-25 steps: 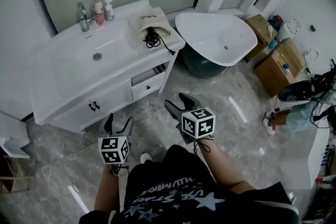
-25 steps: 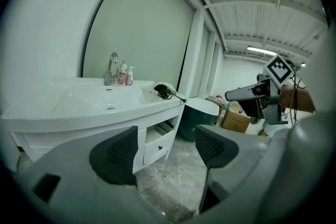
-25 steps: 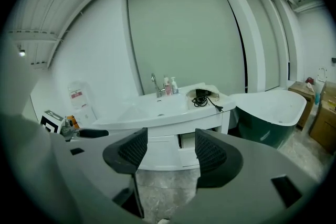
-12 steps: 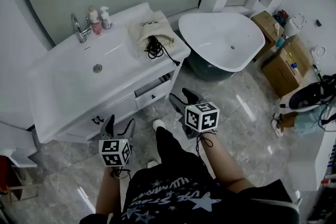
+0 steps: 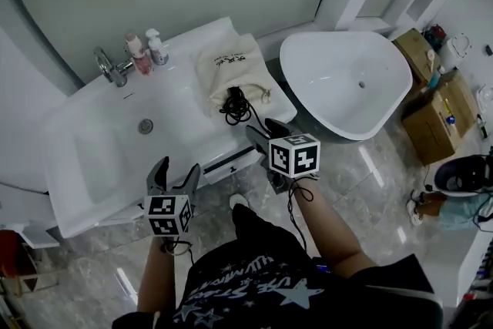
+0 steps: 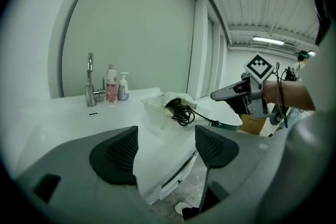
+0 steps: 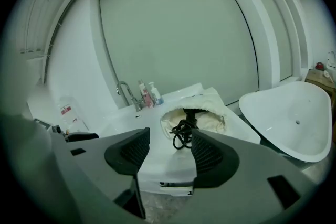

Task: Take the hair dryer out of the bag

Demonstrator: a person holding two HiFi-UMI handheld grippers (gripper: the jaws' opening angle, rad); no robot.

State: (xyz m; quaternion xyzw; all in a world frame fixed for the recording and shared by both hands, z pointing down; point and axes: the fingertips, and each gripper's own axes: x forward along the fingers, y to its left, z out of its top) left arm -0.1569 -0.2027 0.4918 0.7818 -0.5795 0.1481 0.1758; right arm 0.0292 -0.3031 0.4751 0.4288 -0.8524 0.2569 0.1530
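Observation:
A cream drawstring bag (image 5: 229,67) lies on the right end of the white vanity top (image 5: 185,108). A coiled black cord (image 5: 237,105) spills from its mouth, and the hair dryer's body is hidden inside. My right gripper (image 5: 266,129) hovers at the counter's front edge just short of the cord. It is open with nothing between its jaws, which have just been closing slightly. My left gripper (image 5: 176,173) is open and empty in front of the vanity, lower left of the bag. The right gripper view shows bag (image 7: 207,112) and cord (image 7: 182,129) straight ahead.
A tap (image 5: 108,67) and two bottles (image 5: 137,52) stand at the back of the basin (image 5: 100,154). A drawer (image 5: 231,160) under the bag is slightly pulled out. A white freestanding bathtub (image 5: 347,81) sits to the right, with cardboard boxes (image 5: 439,92) beyond it.
The person has stepped toward the vanity. Both grippers moved forward with them, and the right one now reaches the counter's front edge near the cord. Nothing was grasped.

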